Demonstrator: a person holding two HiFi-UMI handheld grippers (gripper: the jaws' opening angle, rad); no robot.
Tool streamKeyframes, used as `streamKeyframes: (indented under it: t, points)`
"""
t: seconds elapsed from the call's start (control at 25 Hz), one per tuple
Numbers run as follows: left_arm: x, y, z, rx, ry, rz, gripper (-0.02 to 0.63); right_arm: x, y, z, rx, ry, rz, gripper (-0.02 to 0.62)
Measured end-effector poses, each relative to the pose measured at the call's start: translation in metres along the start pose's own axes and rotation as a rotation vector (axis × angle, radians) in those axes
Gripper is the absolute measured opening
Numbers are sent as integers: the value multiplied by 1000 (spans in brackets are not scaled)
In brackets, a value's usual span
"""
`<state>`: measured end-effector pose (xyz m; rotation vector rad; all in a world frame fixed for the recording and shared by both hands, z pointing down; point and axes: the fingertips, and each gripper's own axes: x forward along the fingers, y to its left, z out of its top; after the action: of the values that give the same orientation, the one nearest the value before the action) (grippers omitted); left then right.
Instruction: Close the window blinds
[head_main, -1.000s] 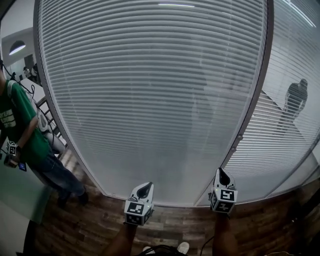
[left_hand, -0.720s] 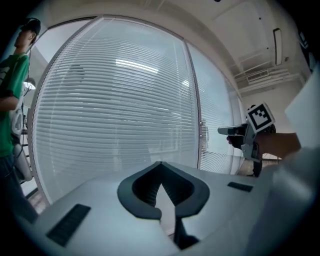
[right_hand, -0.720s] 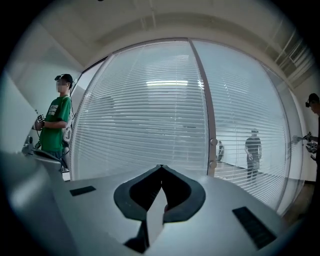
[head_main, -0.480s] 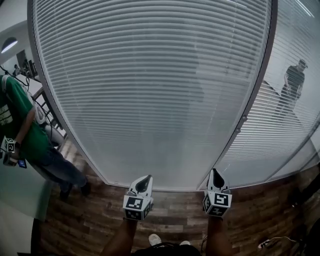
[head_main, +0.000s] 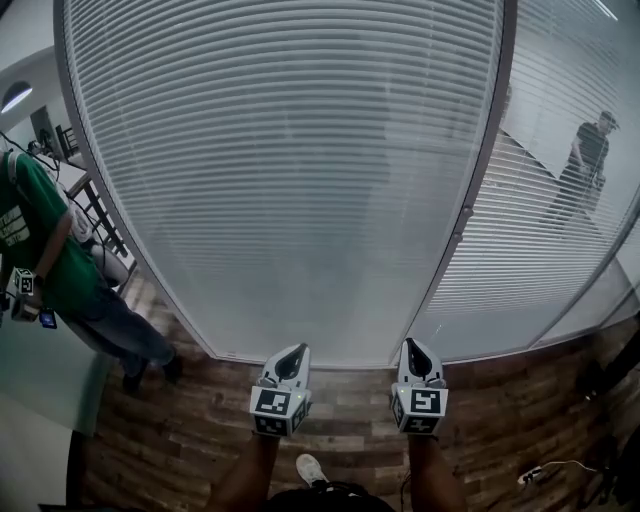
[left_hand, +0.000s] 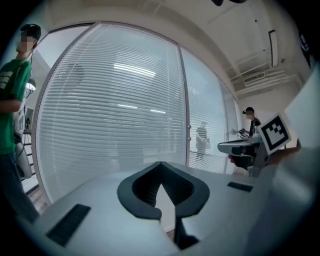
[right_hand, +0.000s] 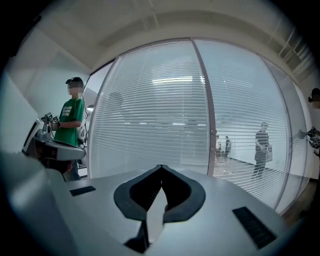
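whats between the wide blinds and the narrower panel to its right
A dark frame post with a small knob separates the wide blinds from the narrower panel, clear in the head view.

White striped blinds (head_main: 290, 150), brown plank floor (head_main: 190, 410)

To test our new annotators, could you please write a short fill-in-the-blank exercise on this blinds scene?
The left gripper and the right gripper both have their jaws ____, with nothing between them.
The person at the head view's left wears a ____ shirt.
The floor below the blinds shows ____ planks.
Missing words: shut; green; wooden.
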<state>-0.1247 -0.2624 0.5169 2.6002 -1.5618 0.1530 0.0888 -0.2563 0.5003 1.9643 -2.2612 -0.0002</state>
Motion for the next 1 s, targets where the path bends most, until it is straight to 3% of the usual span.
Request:
streamKeyframes:
  t: [0.36, 0.64, 1.0]
  points:
    - [-50, -69, -7, 17, -20, -12, -5, -78, -5, -14, 22, -4, 5, 3]
    - [-93, -92, 10, 10, -50, 26, -5, -122, 5, -7, 1, -29, 27, 3]
    - [-123, -116, -1, 37, -65, 26, -5, -157, 16, -7, 1, -87, 74, 3]
